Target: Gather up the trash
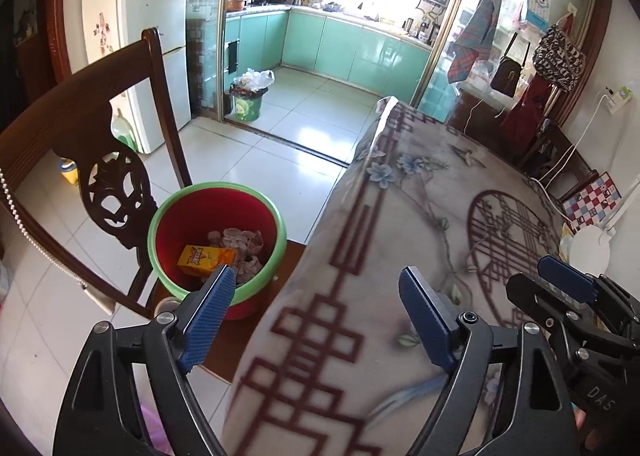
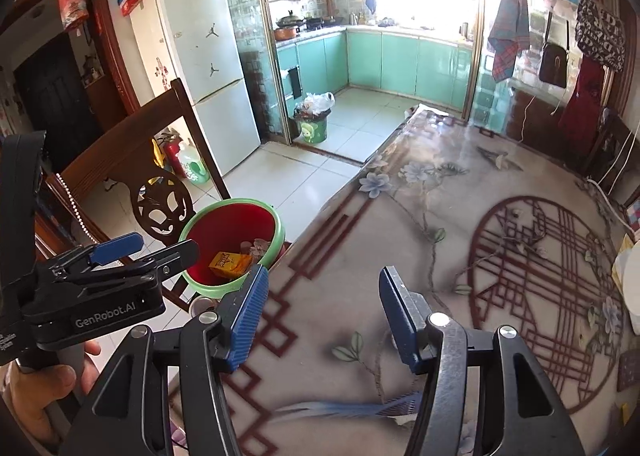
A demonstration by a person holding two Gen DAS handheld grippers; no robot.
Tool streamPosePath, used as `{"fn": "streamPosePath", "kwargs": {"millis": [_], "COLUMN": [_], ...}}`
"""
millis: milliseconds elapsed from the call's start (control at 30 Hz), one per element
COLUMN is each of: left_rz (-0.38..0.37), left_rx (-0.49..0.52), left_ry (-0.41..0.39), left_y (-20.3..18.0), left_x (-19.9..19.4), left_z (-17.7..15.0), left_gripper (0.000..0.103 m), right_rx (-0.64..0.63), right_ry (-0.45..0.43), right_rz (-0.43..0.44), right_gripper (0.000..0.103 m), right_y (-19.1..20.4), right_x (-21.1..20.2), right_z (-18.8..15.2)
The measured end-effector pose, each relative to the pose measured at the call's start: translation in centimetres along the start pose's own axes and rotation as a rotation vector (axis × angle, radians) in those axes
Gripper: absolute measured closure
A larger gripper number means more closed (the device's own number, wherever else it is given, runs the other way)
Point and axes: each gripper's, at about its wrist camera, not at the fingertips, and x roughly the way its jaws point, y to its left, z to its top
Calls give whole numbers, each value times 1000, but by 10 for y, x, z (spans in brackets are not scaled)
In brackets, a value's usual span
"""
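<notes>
A red bin with a green rim (image 1: 218, 244) stands on the floor beside the table, also in the right wrist view (image 2: 232, 244). In it lie a yellow carton (image 1: 206, 256) (image 2: 229, 263) and crumpled tissues (image 1: 240, 242). My left gripper (image 1: 316, 312) is open and empty, over the table's left edge, with one finger above the bin's rim. My right gripper (image 2: 322, 314) is open and empty above the table. The right gripper also shows in the left wrist view (image 1: 568, 292), and the left gripper shows at the left of the right wrist view (image 2: 136, 252).
The table (image 2: 460, 256) has a floral plastic cover. A dark wooden chair (image 1: 104, 159) stands left of the bin. A blue fly swatter (image 2: 360, 410) lies under the cover's near edge. A white round object (image 1: 588, 252) sits at the table's right. A green kitchen bin (image 1: 250, 99) stands in the doorway.
</notes>
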Motion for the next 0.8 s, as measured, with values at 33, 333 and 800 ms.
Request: {"fn": "streamPosePath", "kwargs": {"millis": [33,333,800], "left_rz": [-6,-5,24], "left_rx": [-1,9,99], "left_ry": [-11,-97,-529], "left_y": [-4,-33,-90], "left_x": [-5,-35,-131], "left_z": [-1,-2,7], "left_gripper": [19,15,0], "right_rx": [6,50,66], "right_ry": [-9,-70,-476], "right_rz": [-2,-65,-293], "right_gripper": [40,29,15], "right_y": [-3,-36,-55], "right_x": [-6,-51,-169], "right_z": [-1,-4,15]}}
